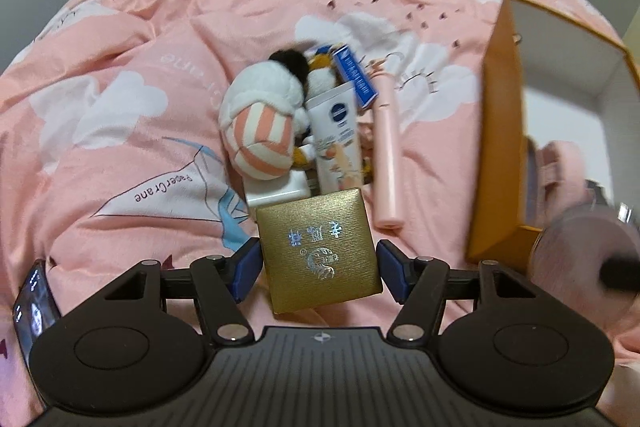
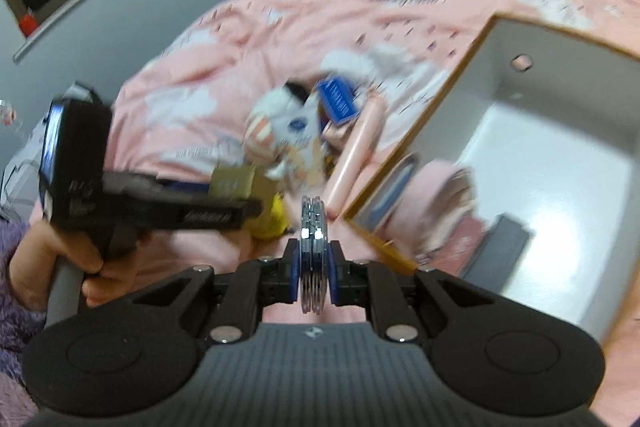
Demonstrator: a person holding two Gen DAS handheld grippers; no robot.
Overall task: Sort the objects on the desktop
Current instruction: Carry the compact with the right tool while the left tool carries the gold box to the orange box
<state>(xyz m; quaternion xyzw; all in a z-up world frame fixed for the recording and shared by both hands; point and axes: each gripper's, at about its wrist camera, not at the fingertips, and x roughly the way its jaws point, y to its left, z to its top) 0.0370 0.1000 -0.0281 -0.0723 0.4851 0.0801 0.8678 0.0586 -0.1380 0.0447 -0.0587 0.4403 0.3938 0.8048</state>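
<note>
Home bedroom: pink printed duvet [image 1: 160, 39], plush toy [image 1: 260, 123].

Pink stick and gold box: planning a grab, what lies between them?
Left wrist view: only bare pink bedding separates the gold box from the pink stick.

Soft indoor light, heavy fisheye bending, right-view motion blur.

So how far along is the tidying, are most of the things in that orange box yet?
Early to midway, I'd guess. Done: the orange box already holds a few blurred pinkish items. In hand: the left gripper clasps a gold box, and the right gripper is shut on a round silver disc. Left: the plush toy, lotion tube, blue packet and pink stick lie on the quilt.
</note>
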